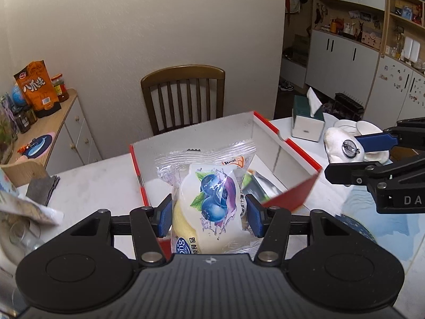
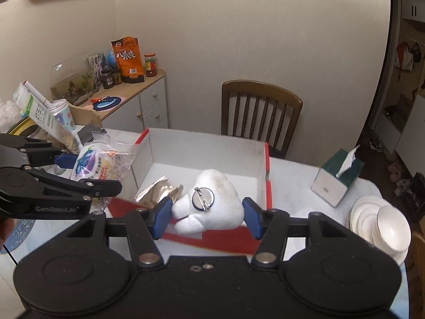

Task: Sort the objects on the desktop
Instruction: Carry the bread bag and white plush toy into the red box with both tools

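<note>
- left wrist cam: left tongs (image 1: 209,214) clamp a blueberry snack pack (image 1: 212,199) over the red-edged box (image 1: 300,148)
- right wrist cam only: right tongs (image 2: 204,216) grip a white plush (image 2: 212,202), foil wrapper (image 2: 159,190) inside the box

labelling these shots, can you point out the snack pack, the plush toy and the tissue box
snack pack (image 1: 215,199), left wrist view, on the blueberry picture
plush toy (image 2: 212,204), right wrist view, on its white body below the pin
tissue box (image 2: 334,183), right wrist view, on its pale side
</note>
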A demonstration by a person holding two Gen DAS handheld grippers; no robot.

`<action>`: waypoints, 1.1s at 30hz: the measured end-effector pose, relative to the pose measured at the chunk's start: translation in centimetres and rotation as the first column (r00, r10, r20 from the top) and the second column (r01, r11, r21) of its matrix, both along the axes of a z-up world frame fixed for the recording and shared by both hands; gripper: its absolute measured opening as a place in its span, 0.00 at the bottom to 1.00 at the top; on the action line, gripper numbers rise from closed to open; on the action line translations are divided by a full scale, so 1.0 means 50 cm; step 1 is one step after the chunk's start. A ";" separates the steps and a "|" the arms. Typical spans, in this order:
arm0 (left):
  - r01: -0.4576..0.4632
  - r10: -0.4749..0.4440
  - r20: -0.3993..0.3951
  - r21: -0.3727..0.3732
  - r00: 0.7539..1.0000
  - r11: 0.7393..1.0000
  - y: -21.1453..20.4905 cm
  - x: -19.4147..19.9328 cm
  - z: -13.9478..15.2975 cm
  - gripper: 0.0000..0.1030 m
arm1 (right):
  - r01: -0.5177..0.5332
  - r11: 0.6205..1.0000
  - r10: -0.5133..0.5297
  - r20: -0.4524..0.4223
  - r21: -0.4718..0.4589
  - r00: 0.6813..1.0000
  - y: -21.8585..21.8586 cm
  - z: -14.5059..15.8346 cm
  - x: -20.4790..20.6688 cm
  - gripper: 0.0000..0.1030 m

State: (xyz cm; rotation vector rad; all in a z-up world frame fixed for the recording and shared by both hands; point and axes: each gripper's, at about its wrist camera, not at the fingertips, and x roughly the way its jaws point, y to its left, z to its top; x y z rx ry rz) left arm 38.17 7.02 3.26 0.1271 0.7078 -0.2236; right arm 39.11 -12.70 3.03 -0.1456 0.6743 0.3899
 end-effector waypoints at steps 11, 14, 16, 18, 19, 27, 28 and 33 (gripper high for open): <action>0.000 0.000 0.009 0.038 1.000 0.999 0.024 0.123 -0.021 0.53 | 0.011 0.999 -0.012 -0.015 -0.032 1.000 0.022 -0.034 0.097 0.55; 0.011 -0.012 0.018 0.056 1.000 0.998 0.018 0.153 -0.027 0.53 | 0.015 0.998 -0.015 -0.007 -0.056 1.000 0.033 -0.050 0.123 0.55; 0.024 -0.025 0.016 0.064 1.000 0.998 0.012 0.171 -0.034 0.53 | 0.019 0.998 -0.020 -0.015 -0.064 1.000 0.039 -0.062 0.140 0.55; 0.035 -0.035 0.009 0.074 0.999 0.997 0.005 0.189 -0.046 0.53 | 0.020 0.997 -0.022 -0.022 -0.080 1.000 0.046 -0.076 0.155 0.55; 0.039 -0.039 0.003 0.080 0.999 0.996 0.001 0.197 -0.053 0.53 | 0.025 0.996 -0.027 -0.025 -0.089 0.999 0.049 -0.084 0.163 0.55; 0.076 -0.072 -0.035 0.122 0.997 0.990 -0.022 0.243 -0.107 0.53 | 0.031 0.990 -0.041 -0.068 -0.140 0.997 0.057 -0.138 0.215 0.55; 0.081 -0.076 -0.039 0.129 0.996 0.988 -0.024 0.248 -0.113 0.53 | 0.031 0.990 -0.042 -0.075 -0.140 0.996 0.057 -0.143 0.219 0.55; 0.089 -0.080 -0.073 0.140 0.994 0.986 -0.021 0.285 -0.135 0.53 | 0.021 0.989 -0.037 -0.109 -0.144 0.993 0.064 -0.162 0.240 0.55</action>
